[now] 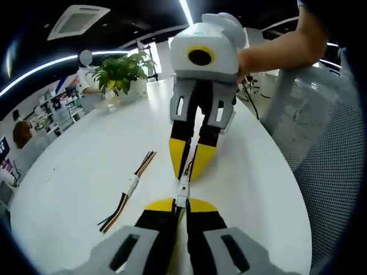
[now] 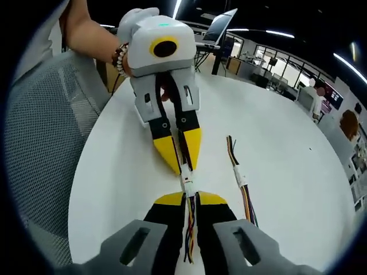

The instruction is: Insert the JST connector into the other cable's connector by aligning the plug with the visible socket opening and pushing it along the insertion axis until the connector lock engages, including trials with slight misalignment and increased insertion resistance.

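Two grippers meet nose to nose above the white table [image 1: 74, 172], near its chair-side edge. Your left gripper [image 1: 179, 204] and right gripper [image 2: 191, 197] each pinch one cable, white connectors [image 1: 183, 192] touching between them. A spare cable [image 1: 129, 191] lies apart, open tabletop around it.

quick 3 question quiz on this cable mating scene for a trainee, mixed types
1. True or false: the left gripper and the right gripper point at each other, tip to tip, above the table.
2. Multiple choice: where is the spare cable pair? A) lying on the table beside the grippers B) hanging off the table edge C) in the plant pot
3. Fill in: the white connectors sit in the gap between the two grippers' ____ tips.

Key: 1 true; 2 A; 3 yellow
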The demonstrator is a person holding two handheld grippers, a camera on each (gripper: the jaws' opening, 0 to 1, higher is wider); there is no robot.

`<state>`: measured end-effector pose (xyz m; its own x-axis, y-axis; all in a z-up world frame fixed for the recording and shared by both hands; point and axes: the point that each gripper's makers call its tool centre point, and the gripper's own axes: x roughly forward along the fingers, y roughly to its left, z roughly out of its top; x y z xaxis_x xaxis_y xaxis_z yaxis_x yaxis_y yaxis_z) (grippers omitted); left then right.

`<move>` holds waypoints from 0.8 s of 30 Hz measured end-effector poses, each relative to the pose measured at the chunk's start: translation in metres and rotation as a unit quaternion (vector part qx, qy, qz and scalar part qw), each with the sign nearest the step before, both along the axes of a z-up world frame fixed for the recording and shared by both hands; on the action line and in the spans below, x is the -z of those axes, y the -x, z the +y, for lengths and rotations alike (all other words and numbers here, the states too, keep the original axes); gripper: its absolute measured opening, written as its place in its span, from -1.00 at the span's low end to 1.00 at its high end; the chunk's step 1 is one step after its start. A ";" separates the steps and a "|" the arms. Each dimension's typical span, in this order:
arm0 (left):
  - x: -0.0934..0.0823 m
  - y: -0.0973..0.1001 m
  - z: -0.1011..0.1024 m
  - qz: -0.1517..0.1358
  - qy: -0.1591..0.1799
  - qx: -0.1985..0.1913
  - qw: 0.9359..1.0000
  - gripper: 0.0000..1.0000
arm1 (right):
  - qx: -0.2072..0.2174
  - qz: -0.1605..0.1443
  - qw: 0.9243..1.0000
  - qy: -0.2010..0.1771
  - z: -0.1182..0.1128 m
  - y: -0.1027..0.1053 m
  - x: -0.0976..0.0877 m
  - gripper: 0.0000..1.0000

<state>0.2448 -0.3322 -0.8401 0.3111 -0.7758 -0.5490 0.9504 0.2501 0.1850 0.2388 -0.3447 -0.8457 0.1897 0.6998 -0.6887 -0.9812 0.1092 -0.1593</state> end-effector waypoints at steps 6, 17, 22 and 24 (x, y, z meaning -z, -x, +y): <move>0.000 0.002 -0.003 -0.004 -0.007 0.008 1.000 -1.00 | -0.004 -0.009 1.000 0.012 0.001 -0.001 0.000 -0.91; 0.005 0.007 -0.006 -0.017 -0.030 0.029 0.999 -1.00 | -0.020 -0.008 0.999 0.029 0.003 0.005 0.007 -0.92; 0.005 0.006 -0.007 -0.026 -0.042 0.033 0.998 -1.00 | -0.025 -0.016 0.999 0.035 0.005 0.005 0.003 -0.92; 0.004 0.005 -0.007 -0.022 -0.038 0.030 0.999 -1.00 | -0.024 -0.014 0.999 0.032 0.005 0.005 0.002 -0.92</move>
<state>0.2397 -0.3390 -0.8441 0.2898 -0.7507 -0.5936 0.9539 0.1764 0.2426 0.2342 -0.3394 -0.8478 0.1769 0.6632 -0.7272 -0.9801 0.0509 -0.1920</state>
